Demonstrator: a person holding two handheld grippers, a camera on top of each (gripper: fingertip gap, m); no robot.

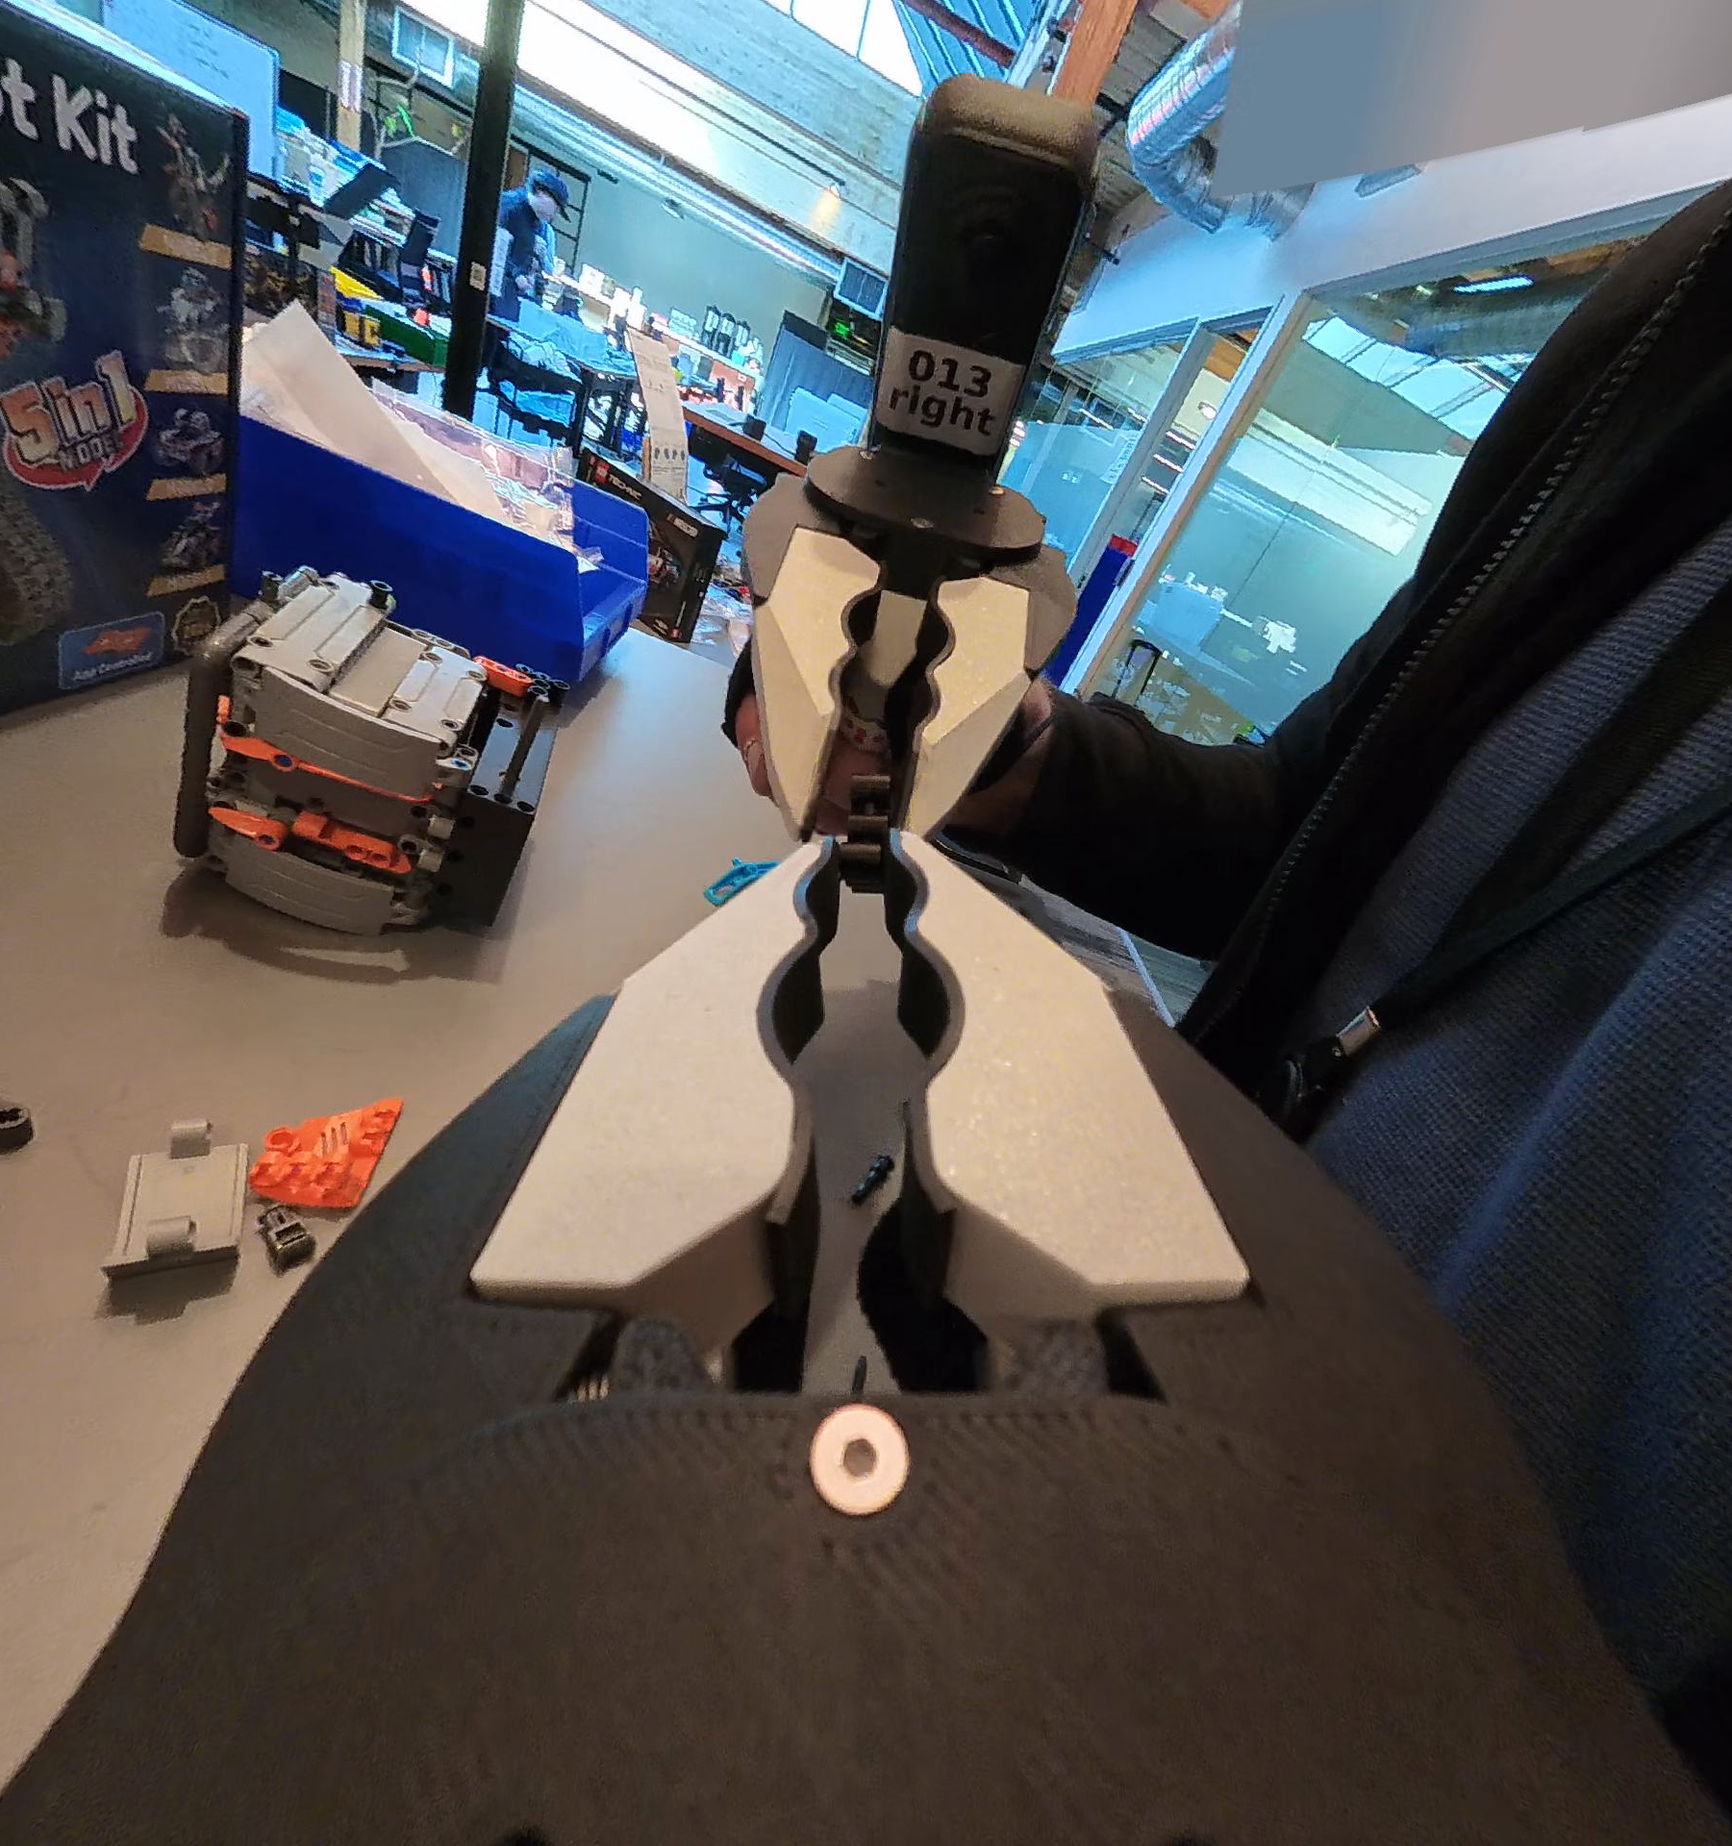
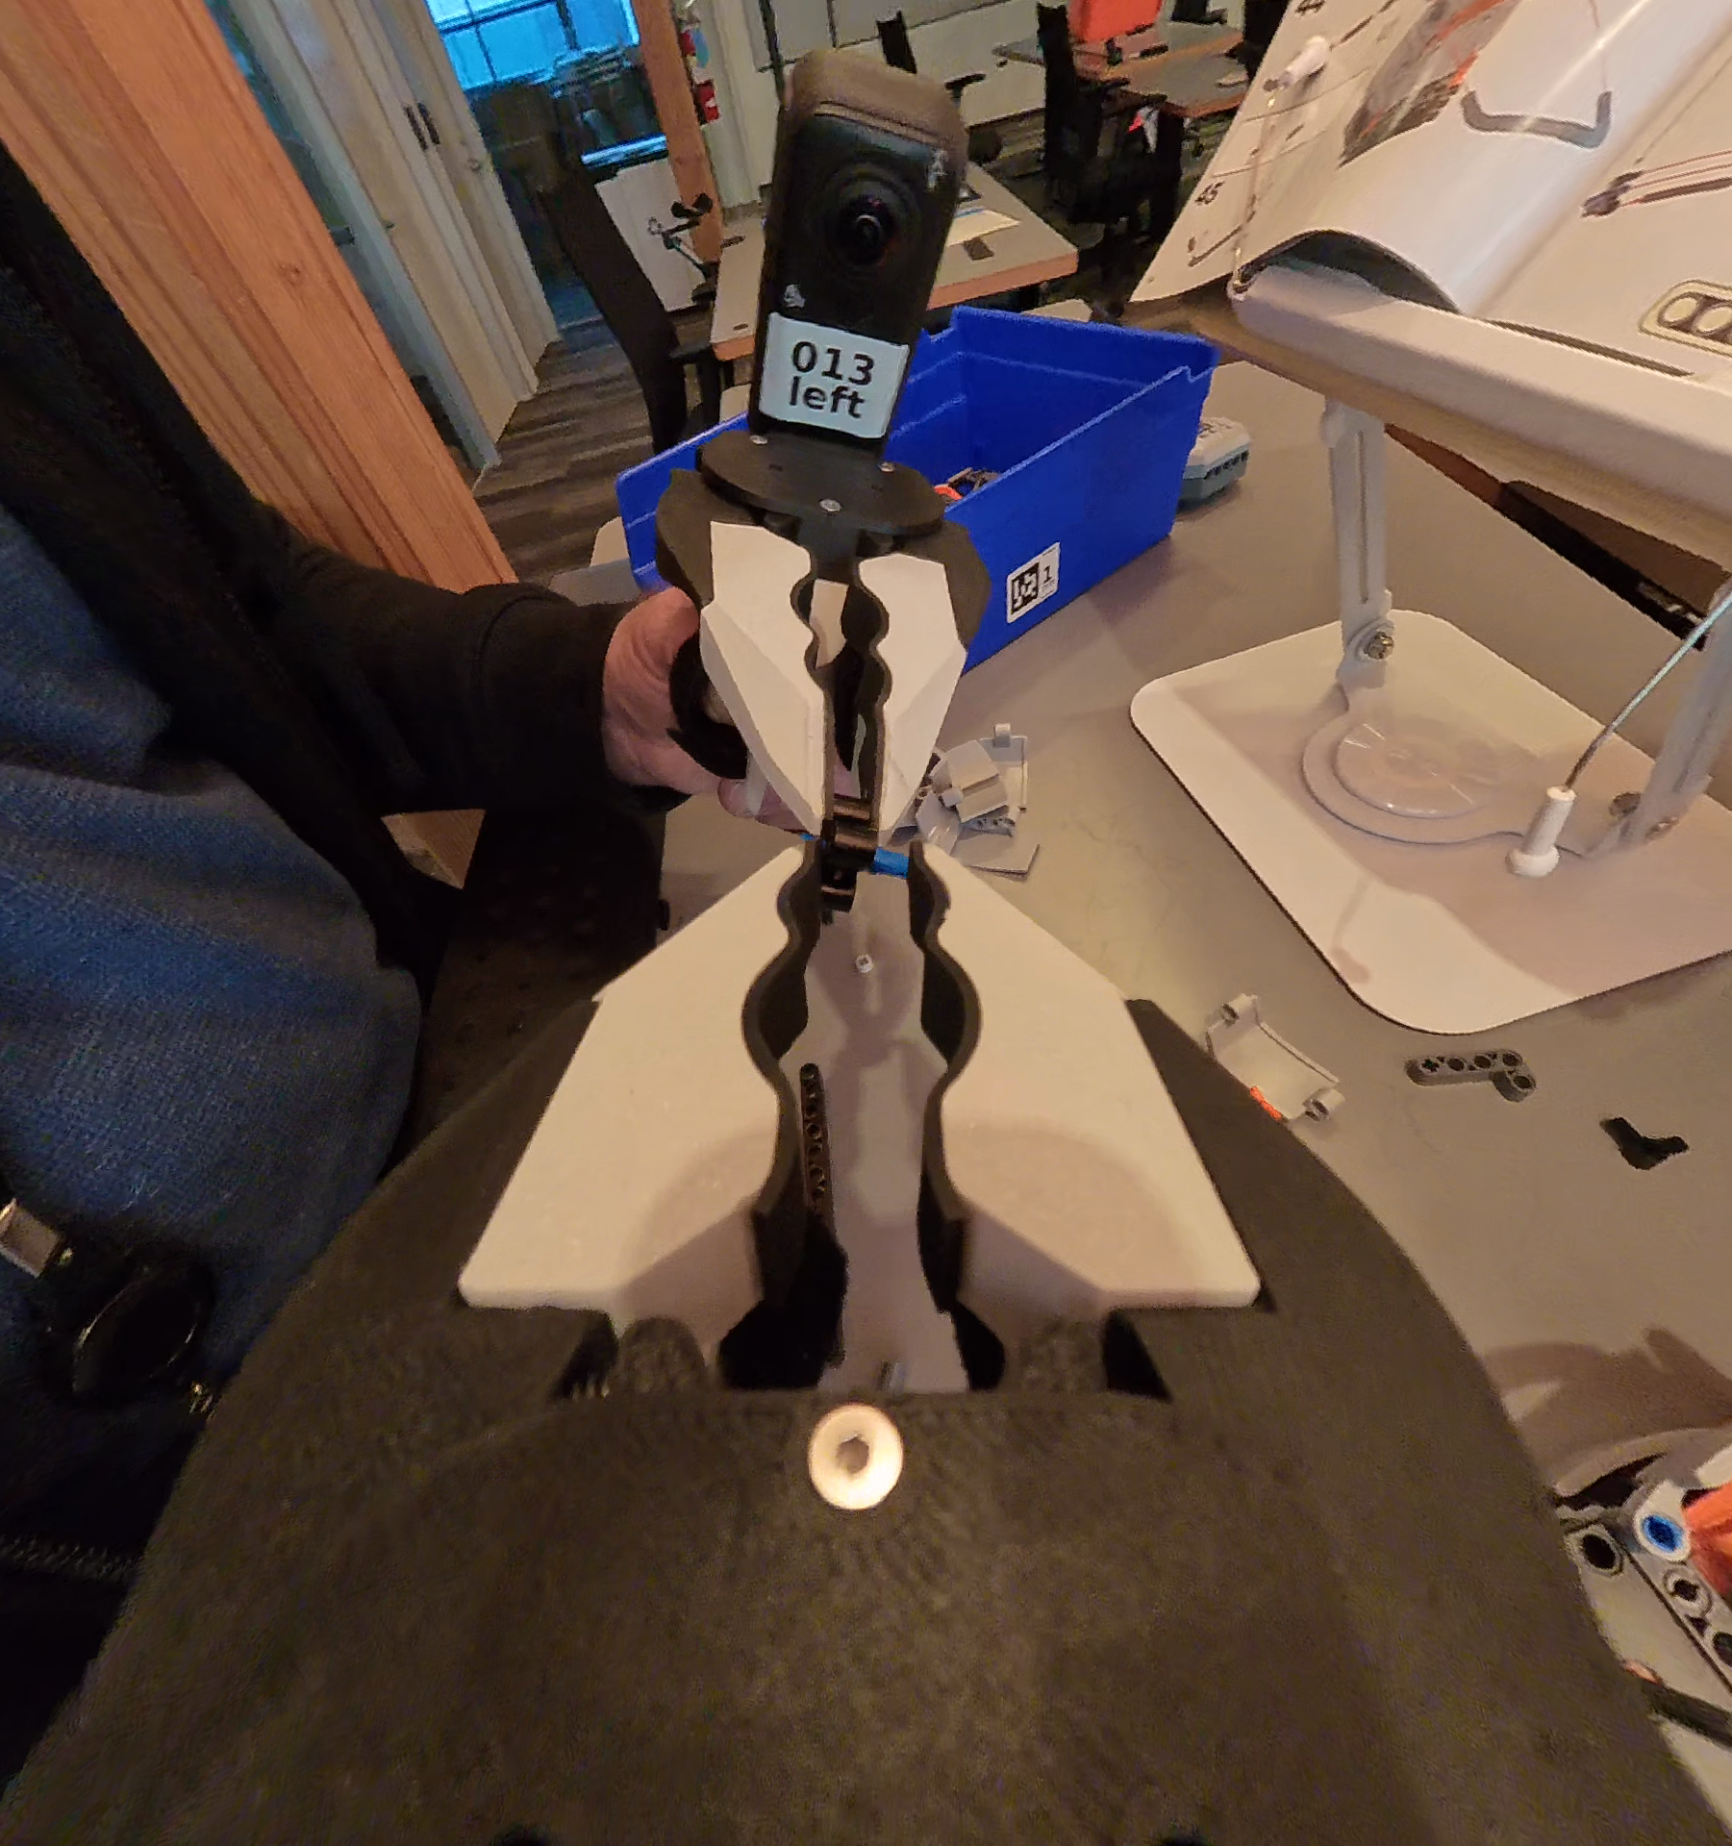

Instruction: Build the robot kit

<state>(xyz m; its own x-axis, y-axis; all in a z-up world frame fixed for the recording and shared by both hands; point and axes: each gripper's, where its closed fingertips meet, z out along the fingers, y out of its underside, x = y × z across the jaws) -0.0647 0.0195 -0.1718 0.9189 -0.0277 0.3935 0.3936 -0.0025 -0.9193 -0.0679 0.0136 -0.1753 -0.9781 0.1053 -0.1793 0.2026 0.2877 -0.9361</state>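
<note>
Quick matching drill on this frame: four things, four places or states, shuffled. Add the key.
Things:
1. small black toothed part
2. blue bin
3. grey and orange brick model
4. open instruction booklet

Places or states:
A. propped on a white stand
B. pinched between the tips of the left tool and the right tool
C. on the table in front of a printed kit box
D. on the table behind the left tool

Pairs: 1-B, 2-D, 3-C, 4-A
</note>
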